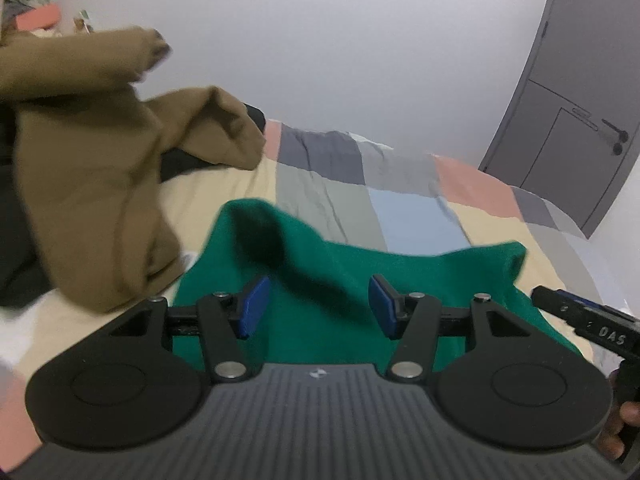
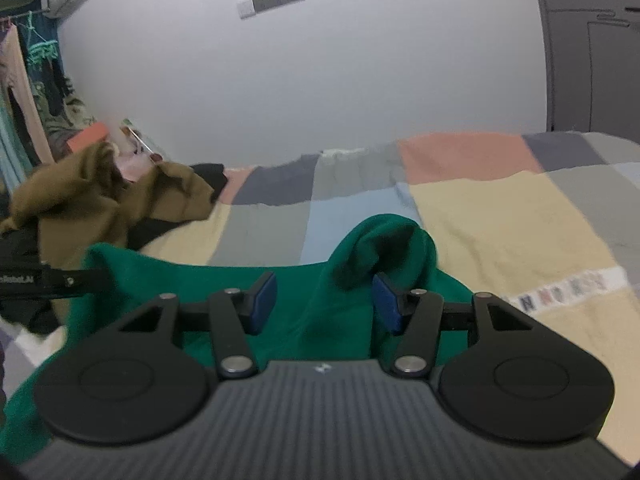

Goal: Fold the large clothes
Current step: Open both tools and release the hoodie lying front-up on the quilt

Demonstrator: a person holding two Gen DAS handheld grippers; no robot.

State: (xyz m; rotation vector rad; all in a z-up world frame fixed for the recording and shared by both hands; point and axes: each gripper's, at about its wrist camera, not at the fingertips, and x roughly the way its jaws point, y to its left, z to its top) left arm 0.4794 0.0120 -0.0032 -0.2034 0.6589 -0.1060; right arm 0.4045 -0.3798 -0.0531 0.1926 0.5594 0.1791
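A patchwork quilt (image 2: 500,208) of soft, creased squares in peach, cream, grey and blue covers the bed. On it lies a green knit garment (image 1: 320,280), matte and fleecy, bunched into rounded humps just beyond both tools. At ten o'clock a brown garment (image 1: 80,180) sits in a limp heap, blurred, perhaps over dark cloth. The left gripper (image 1: 316,306) and right gripper (image 2: 324,302), black with blue pads, stand parted, gripping nothing.
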